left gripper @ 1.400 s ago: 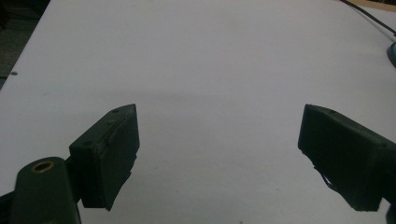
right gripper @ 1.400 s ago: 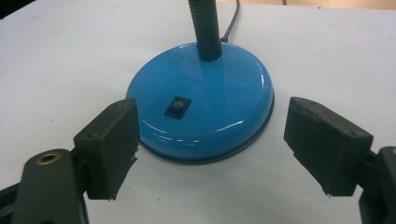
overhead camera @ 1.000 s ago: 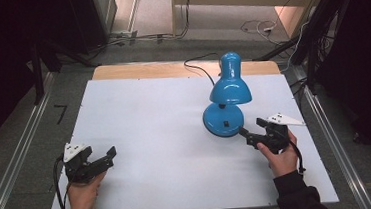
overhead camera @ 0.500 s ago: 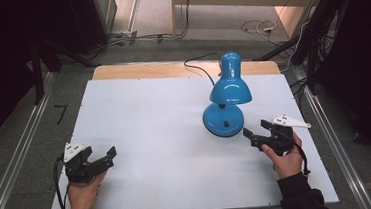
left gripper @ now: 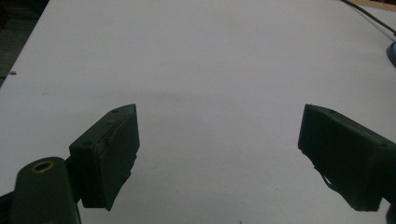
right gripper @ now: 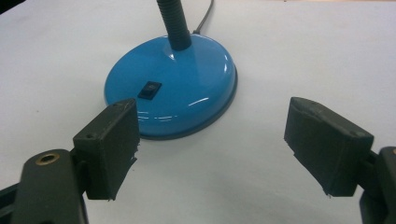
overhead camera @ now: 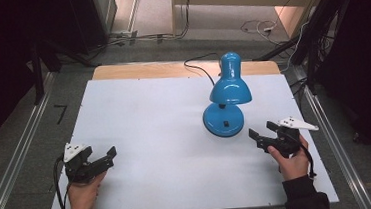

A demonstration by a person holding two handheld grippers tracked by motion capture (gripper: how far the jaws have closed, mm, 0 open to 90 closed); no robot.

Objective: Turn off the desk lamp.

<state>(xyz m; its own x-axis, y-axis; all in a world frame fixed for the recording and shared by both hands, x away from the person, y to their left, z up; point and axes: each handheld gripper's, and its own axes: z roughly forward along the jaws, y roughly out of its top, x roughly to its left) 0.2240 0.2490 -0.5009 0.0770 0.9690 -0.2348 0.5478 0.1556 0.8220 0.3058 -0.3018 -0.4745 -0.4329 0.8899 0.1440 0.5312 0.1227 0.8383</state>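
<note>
White table (overhead camera: 165, 126): blue lamp (overhead camera: 226, 101) stood right of centre, cord (overhead camera: 198, 68) trailed rearward. Left tongs (overhead camera: 103, 160), right tongs (overhead camera: 262, 136) held spread, empty; lamp base just ahead of right tongs.

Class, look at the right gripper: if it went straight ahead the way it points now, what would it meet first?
Most likely the lamp's blue base: the open right gripper points at it, with bare table between. Depth is hard to judge.
</note>
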